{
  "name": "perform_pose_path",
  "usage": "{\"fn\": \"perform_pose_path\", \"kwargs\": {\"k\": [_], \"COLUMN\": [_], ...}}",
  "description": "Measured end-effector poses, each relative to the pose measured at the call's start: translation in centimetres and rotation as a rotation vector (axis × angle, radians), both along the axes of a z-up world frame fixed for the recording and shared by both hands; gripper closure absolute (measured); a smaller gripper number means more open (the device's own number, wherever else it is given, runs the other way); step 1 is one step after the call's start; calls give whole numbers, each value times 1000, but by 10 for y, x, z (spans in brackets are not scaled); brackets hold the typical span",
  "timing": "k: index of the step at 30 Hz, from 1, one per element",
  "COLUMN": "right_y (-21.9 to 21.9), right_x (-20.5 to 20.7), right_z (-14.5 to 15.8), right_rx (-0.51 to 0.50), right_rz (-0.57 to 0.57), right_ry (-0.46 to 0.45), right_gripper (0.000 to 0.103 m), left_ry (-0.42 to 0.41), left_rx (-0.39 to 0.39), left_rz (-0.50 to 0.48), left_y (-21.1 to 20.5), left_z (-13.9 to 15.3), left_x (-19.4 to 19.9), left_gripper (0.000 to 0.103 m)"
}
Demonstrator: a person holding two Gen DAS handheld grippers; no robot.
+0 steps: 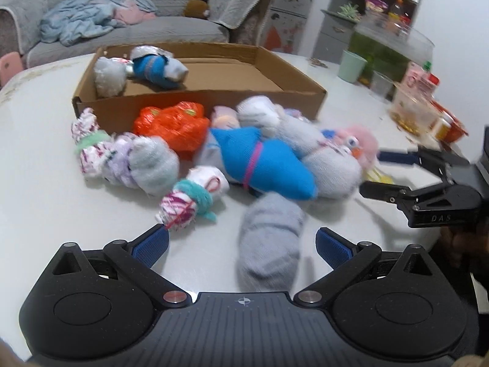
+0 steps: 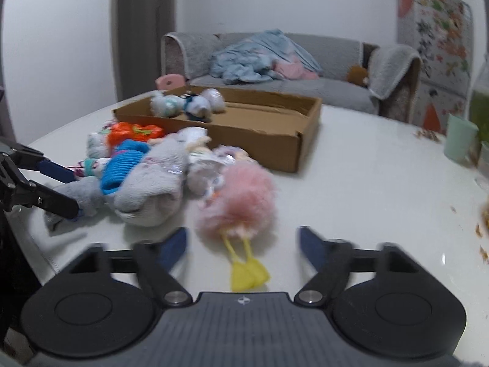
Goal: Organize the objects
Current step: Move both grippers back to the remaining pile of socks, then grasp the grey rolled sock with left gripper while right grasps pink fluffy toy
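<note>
**2 grippers spread wide over a heap of soft bundles**

2 sets of blue ribbed pads stood apart as I watched from my station. My left gripper (image 1: 241, 246) had its fingers released, with a rolled grey sock (image 1: 269, 244), knitted and cylindrical, lying blurred between them; I could not tell whether either pad touched it. My right gripper (image 2: 243, 244) was also spread, and the pink fluffy toy (image 2: 241, 195) lay between its fingers, its 2 flat yellow feet (image 2: 249, 275) pointing back at the camera, with the pads clear of the fur.

Beyond them sat the pile on the glossy white table (image 2: 366, 183): a bright blue sock roll (image 1: 269, 165) cinched by a pink band, a fat grey terry bundle (image 2: 152, 183), a crinkly orange plastic bag (image 1: 174, 125), and small patterned rolls tied with teal bands (image 1: 192, 202). Just behind the pile was the shallow corrugated cardboard box (image 1: 214, 104), rectangular, holding a few bundles (image 1: 156, 68) in its far left corner.
</note>
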State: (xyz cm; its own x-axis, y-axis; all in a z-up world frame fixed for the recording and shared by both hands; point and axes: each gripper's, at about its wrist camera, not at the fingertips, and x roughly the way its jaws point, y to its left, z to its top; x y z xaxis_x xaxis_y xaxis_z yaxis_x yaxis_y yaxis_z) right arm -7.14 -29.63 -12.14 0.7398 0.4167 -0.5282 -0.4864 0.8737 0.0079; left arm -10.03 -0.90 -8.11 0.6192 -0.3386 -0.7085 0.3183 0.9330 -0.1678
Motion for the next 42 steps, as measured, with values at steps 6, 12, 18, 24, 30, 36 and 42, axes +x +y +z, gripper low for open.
{"fn": "perform_pose_path", "kwargs": {"k": [6,12,18,24,30,36,42], "right_y": [9,18,20,14,-5,-18,-16], "right_x": [16,22,33,32,27,28,34], "right_z": [4,6,7,5,18,41,75], "right_rx": [-53,-116,-102,-80,-39,1,39], "right_rz": [27,40,37,13,-15,-14,9], "right_ry": [-19,8,24,43,24,5,-36], "right_gripper": [15,13,40,69,71,71,71], "left_ry": [7,-27,-68,-107,-77,-109,-195], "left_rx": [3,69,126,137,108,80,92], "left_rz": [-73,-104,-94,-119,-115,-119,-80], "left_y": [-9,-32,-43,-46,-42,-37,-22], "left_z": [0,-5,-9,-2,2,27,75], "left_x": [-26,-16,-2,-7,-5,-15,-7], "left_gripper": [0,0,2,58,59,59,59]}}
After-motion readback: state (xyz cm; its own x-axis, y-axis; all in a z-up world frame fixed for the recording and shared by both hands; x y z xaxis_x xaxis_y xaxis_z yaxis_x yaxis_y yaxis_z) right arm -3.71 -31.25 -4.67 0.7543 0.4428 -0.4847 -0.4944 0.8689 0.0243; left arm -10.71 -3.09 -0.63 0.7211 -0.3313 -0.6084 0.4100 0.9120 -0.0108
